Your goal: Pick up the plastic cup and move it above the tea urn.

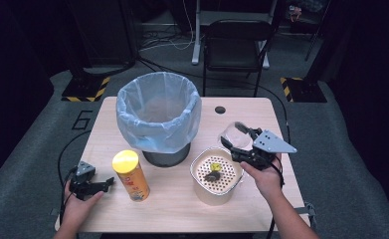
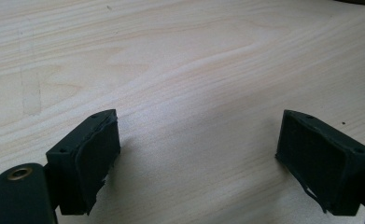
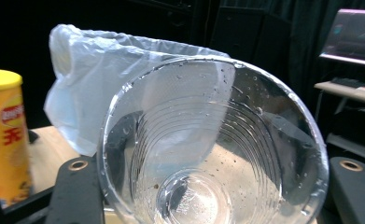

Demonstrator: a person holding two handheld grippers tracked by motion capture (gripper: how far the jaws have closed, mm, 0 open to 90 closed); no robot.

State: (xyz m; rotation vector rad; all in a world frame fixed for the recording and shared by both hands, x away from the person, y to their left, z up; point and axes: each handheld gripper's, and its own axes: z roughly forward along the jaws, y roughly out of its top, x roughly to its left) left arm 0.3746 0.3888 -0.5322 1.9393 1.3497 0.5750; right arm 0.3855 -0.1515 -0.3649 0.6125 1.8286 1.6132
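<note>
My right gripper (image 1: 242, 142) pinches a clear plastic cup (image 3: 213, 154) between its 2 jaws, tipped on its side. The cup is ribbed, wet with droplets and a few dark specks, and it hangs just behind the strainer bowl (image 1: 217, 175), right of the bin (image 1: 158, 119). My left gripper (image 1: 98, 186) rests with jaws spread on the table (image 2: 185, 60), left of the yellow can (image 1: 131, 175), whose red logo I can't read.

Dark room, grey carpet floor (image 1: 28, 149), black folding chair (image 1: 237, 42) behind wooden table (image 1: 182, 204).
</note>
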